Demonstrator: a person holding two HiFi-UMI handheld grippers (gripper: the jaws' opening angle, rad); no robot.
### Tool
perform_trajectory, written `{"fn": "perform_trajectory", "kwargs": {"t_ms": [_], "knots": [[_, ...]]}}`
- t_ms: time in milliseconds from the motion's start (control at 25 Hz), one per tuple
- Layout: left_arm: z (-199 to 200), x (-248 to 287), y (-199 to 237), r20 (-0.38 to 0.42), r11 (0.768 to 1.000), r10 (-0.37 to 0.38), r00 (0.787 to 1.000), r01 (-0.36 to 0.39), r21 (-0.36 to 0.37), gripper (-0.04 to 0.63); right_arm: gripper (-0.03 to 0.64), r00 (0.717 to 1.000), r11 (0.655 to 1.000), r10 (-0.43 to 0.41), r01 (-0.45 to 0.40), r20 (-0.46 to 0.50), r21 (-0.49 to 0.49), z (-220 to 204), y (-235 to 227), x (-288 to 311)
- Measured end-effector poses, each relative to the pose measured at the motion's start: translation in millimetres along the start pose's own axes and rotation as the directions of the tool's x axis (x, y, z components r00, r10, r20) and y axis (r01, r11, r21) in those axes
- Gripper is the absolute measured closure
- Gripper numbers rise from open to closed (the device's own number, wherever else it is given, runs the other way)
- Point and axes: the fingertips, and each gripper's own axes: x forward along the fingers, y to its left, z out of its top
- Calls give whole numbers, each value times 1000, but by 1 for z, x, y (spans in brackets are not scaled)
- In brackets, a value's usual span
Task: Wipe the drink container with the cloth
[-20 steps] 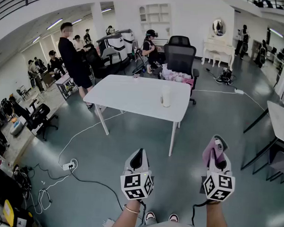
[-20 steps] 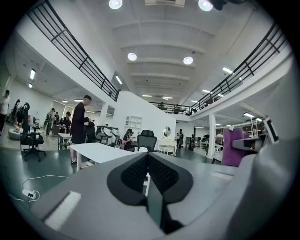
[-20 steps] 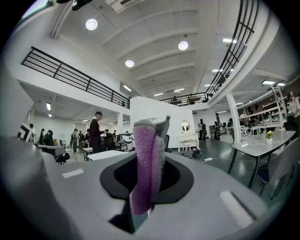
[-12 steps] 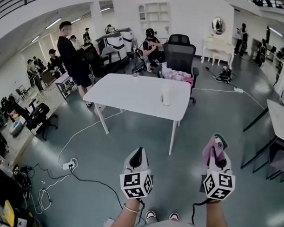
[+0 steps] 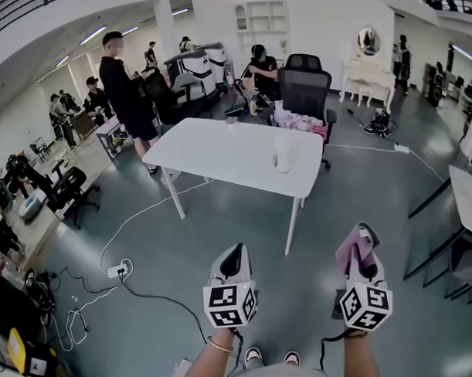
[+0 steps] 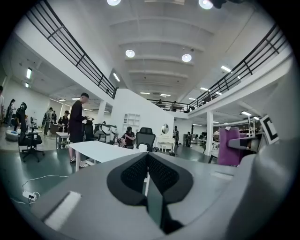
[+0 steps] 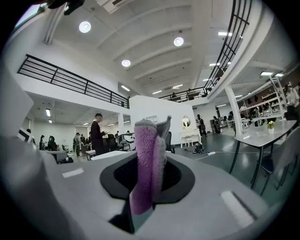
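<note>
Drink container (image 5: 282,153) stands upright on the white bench (image 5: 222,148), near its right end, and it is well apart from both tools. Little has changed over the last moment. In the head view the bench and the container sit a shade higher and further right than a moment ago, and the tools hold almost the same place low in the frame. I read that as an approach that has barely begun; open floor (image 5: 294,286) lies between the person and the bench, and no wiping can start from here.

Over to the right tool (image 5: 362,236): its jaws are clamped on the pink cloth (image 5: 349,256), which stands up folded between them and pokes out past the tips. The grip looks sound, so the wiping hand is ready.

The left tool (image 5: 231,252) has its jaws pressed together with nothing between them. My guess is it will have to open before it can steady the container.

Both forearms reach forward from the bottom of the frame. The tools ride level and side by side, noses towards the bench, with the marker cubes facing back at the head camera.
</note>
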Motion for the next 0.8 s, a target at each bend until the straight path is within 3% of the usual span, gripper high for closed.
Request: {"fn": "perform_trajectory", "kwargs": {"t_ms": [160,240,360,800], "knots": [[2,1,-1,0,1000,-2,1000,2,-1,594,555,1000,1000,-3,3,-5,2,-1,-3,2],[2,4,-4,-3,1000,-11,1000,11,2,533,554,1000,1000,-1,1,-4,3,0,-7,4],[3,6,-9,-4,1000,-20,1000,20,2,530,555,1000,1000,2,-2,-3,2,0,-11,6],[-6,10,-38,-17,999,-51,999,51,-15,254,555,999,999,32,-32,-25,2,-6,-36,3]]}}
